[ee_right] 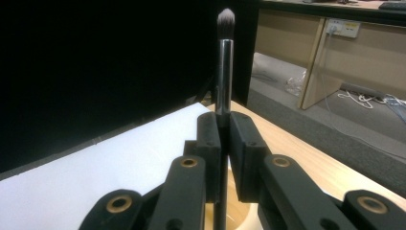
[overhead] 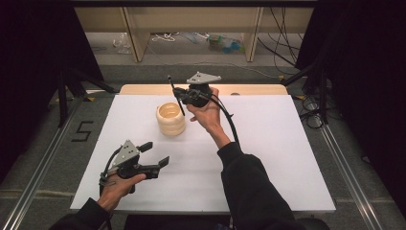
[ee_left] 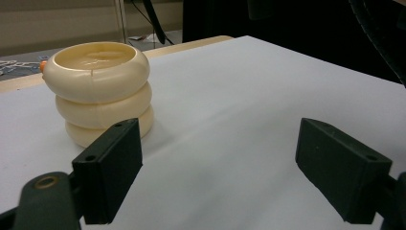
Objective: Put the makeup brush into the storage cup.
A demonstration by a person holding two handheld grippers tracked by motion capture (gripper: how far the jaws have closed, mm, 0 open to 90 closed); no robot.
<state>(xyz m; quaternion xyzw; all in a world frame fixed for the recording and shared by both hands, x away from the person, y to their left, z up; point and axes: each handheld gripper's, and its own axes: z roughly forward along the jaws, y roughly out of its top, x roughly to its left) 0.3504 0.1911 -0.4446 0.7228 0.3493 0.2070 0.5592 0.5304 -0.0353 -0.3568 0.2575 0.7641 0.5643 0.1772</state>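
in the right gripper view the brush [ee_right: 224,72] handle is hidden where the clamped jaws cover it, and its lower end runs off the bottom edge. the holder [ee_right: 237,213] shows as a sliver of cream rim behind the jaws. in the high view the brush [overhead: 175,94] is too thin to tell its tip. in the left gripper view one jaw covers the holder's [ee_left: 98,91] lower right base, and its inside bottom is out of sight.

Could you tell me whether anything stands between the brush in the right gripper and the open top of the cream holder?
Nothing visible does. The right gripper holds the brush just above the ringed cream holder, whose mouth is open.
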